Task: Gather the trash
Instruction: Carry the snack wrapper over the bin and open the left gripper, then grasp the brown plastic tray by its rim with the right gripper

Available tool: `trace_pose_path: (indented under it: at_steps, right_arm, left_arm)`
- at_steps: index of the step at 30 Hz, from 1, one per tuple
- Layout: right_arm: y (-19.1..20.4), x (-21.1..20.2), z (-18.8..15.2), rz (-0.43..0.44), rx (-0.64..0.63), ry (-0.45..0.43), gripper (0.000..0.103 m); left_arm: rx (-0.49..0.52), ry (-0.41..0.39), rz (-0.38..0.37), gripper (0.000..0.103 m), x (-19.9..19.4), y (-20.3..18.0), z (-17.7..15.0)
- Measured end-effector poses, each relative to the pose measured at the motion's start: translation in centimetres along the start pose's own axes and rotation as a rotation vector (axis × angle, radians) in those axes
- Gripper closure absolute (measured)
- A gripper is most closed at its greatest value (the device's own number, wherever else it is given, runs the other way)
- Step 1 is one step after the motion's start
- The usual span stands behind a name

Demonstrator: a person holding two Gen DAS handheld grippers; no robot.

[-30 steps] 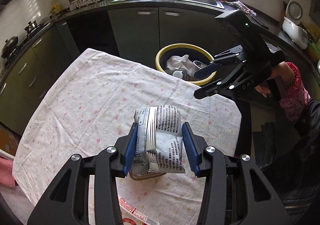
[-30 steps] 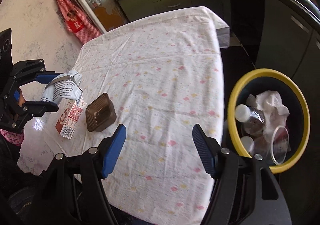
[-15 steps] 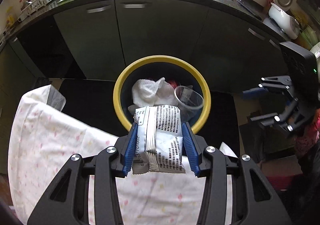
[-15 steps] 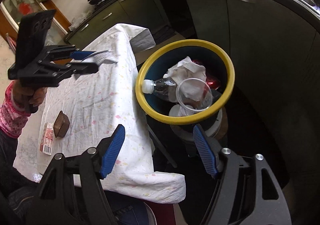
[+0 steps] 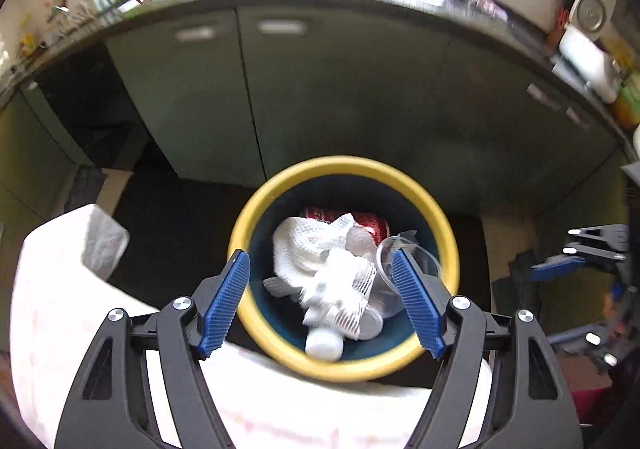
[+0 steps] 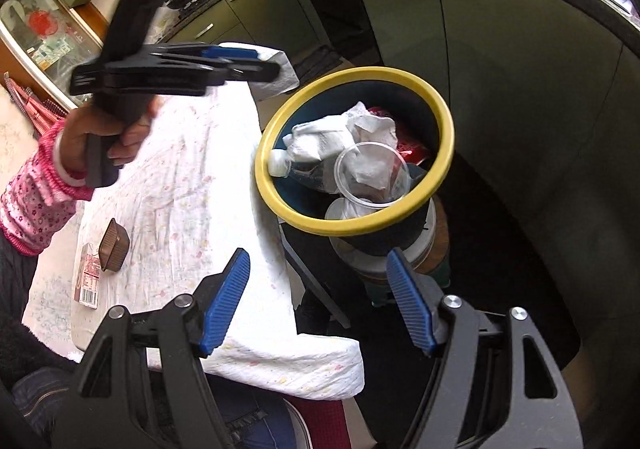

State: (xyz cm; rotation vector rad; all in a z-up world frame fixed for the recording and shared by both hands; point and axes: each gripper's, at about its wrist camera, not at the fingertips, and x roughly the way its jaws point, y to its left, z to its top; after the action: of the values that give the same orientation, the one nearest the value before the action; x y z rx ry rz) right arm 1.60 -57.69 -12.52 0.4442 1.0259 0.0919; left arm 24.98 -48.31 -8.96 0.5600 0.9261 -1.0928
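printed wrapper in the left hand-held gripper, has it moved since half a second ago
Yes. It has left the opening left hand-held gripper and dropped down into the yellow-rimmed bin, where the printed wrapper now lies on the trash.

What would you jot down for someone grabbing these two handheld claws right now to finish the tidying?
Left gripper: jaws opening, nothing between them, above the yellow-rimmed dark trash bin.
Right gripper: open, empty, beside the bin.
Done: the white printed snack wrapper is dropping into the bin, onto a crumpled white paper towel, clear plastic cup and clear plastic bottle.
Left: the small brown plastic tray and small red-and-white carton, both on the table's floral cloth.
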Motion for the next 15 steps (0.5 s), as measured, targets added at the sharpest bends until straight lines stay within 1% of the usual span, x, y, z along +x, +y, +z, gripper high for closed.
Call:
trace_pose_path:
  at_steps: [3, 5, 8, 9, 10, 13, 15]
  right_arm:
    - [0.9, 0.2, 0.0, 0.003, -0.026, -0.001, 0.036]
    - [1.7, 0.5, 0.1, 0.013, -0.043, 0.004, 0.036]
    - [3.2, 0.9, 0.2, 0.019, -0.082, 0.017, 0.034]
    - [3.9, 1.1, 0.3, 0.022, -0.1, 0.024, 0.034]
    - [4.7, 1.3, 0.3, 0.025, -0.123, 0.031, 0.034]
    - [8.0, 2.2, 0.7, 0.047, -0.213, 0.056, 0.034]
    - [10.8, 3.1, 1.0, 0.065, -0.289, 0.072, 0.034]
  left_arm:
    - [-0.046, -0.095, 0.038, 0.024, -5.6, 0.3, -2.3]
    - [-0.089, -0.156, 0.078, 0.016, -9.6, 0.5, -4.5]
    - [-0.163, -0.248, 0.151, 0.011, -15.5, 1.2, -8.4]
    - [-0.19, -0.276, 0.165, 0.009, -17.4, 1.3, -9.9]
    - [-0.22, -0.306, 0.184, 0.006, -19.4, 1.4, -11.4]
    - [-0.29, -0.385, 0.281, 0.005, -24.5, 1.4, -16.1]
    - [-0.311, -0.422, 0.364, 0.005, -27.1, 1.0, -19.3]
